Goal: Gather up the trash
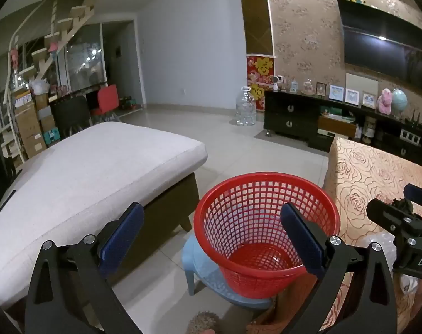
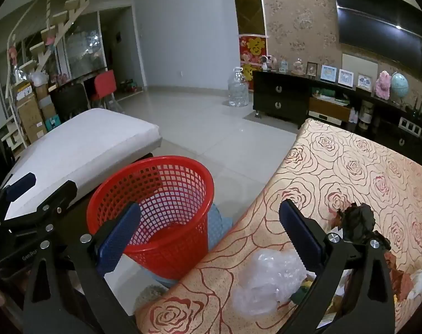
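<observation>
Grippers: my left gripper (image 1: 211,239) and right gripper (image 2: 208,239) both stand wide, nothing between the pads. Just below my right one lies crumpled clear plastic (image 2: 266,284) on the rose-patterned cloth (image 2: 350,167); a dark paper wad (image 2: 358,222) sits past its right finger. Ahead of my left: the red basket (image 1: 266,222) (on a blue stool (image 1: 200,267)). Farther left, a white cushion (image 1: 85,172).

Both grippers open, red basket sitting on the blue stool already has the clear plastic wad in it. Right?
Not quite. The basket is empty; the plastic wad lies on the rose-patterned table, as the right wrist view shows. The rest stands: both grippers open, basket on the stool.
</observation>
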A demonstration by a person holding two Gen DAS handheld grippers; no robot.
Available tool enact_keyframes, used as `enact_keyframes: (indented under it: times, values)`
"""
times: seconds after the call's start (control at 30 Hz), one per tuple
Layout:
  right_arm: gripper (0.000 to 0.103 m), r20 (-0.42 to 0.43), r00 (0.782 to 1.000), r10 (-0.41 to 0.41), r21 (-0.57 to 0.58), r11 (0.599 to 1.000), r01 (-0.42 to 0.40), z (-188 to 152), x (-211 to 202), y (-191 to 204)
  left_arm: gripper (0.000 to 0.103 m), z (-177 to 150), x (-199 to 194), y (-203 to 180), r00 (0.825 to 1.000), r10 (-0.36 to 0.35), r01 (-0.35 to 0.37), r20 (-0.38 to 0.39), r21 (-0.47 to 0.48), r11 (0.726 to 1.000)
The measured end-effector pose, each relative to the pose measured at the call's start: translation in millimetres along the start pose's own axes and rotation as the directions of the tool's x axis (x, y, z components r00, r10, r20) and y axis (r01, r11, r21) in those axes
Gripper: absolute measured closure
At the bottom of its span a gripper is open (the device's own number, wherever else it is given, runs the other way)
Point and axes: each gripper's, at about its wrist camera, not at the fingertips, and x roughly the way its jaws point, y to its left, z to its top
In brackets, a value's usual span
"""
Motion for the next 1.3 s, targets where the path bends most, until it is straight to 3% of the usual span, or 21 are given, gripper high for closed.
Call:
enact_keyframes:
  times: [1.3]
  values:
    - [0.006,-0.010,1.000,-0.003,-0.004,1.000,0.003,-2.7,0.1,2.4,0.008,0.0,0.2,0.0,1.000,-0.001,0.001,-0.004,-0.002,1.000]
